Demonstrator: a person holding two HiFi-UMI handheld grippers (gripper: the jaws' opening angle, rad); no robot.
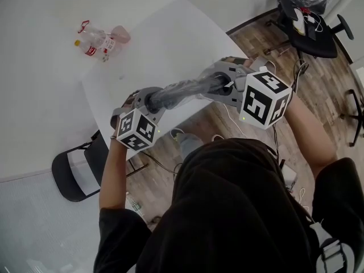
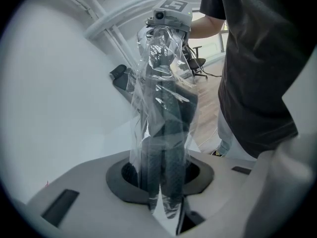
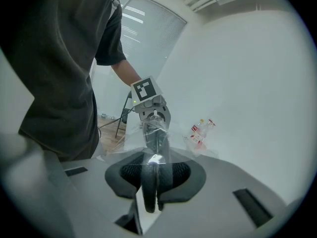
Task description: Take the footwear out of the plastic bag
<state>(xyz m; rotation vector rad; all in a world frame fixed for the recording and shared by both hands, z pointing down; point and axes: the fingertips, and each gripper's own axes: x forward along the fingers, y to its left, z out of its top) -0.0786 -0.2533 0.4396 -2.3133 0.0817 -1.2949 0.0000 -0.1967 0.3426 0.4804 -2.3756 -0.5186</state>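
Head view is showing a white table filling the upper half, with the person leaning over its 5 o'clock edge. An office chair is standing at 1 o'clock and a folding chair at 8 o'clock. Just above the table edge, the bag is hanging stretched between both grippers, with the dark footwear lying lengthwise inside it. The left gripper is clenching the bag's 8 o'clock end, pinching plastic and footwear together. The right gripper is clamping the footwear at the 2 o'clock end. Bottles are lying on the table at 10 o'clock.
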